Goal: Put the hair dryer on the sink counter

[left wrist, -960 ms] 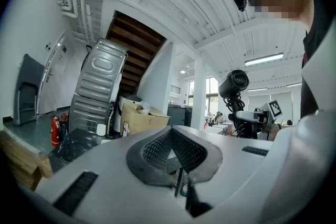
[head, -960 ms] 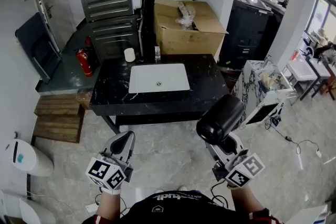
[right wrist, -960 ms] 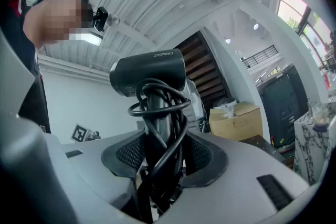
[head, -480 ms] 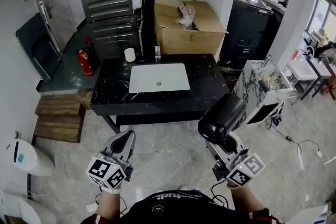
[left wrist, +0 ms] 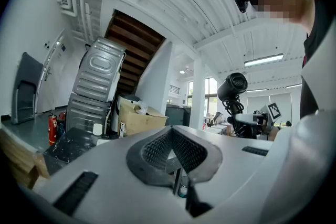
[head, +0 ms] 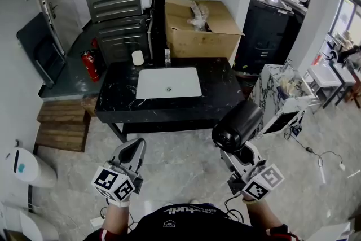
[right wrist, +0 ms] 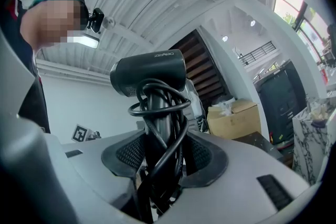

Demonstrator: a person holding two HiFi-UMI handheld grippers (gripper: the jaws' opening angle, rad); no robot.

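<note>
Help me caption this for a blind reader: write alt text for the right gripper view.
A black hair dryer stands upright, its handle clamped in the right hand-held gripper, with the cord looped around the handle. Behind it, a cardboard box sits under a white ribbed ceiling.

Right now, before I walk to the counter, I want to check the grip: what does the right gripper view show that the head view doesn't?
Only the right gripper view: the black cord looped round the handle of the hair dryer, and the pads of the right gripper pressing that handle from both sides.
Only the head view: the white basin set in the black sink counter, and a white cup at the counter's far edge.
Both: the hair dryer held in the right gripper, and the cardboard box behind the counter.
</note>
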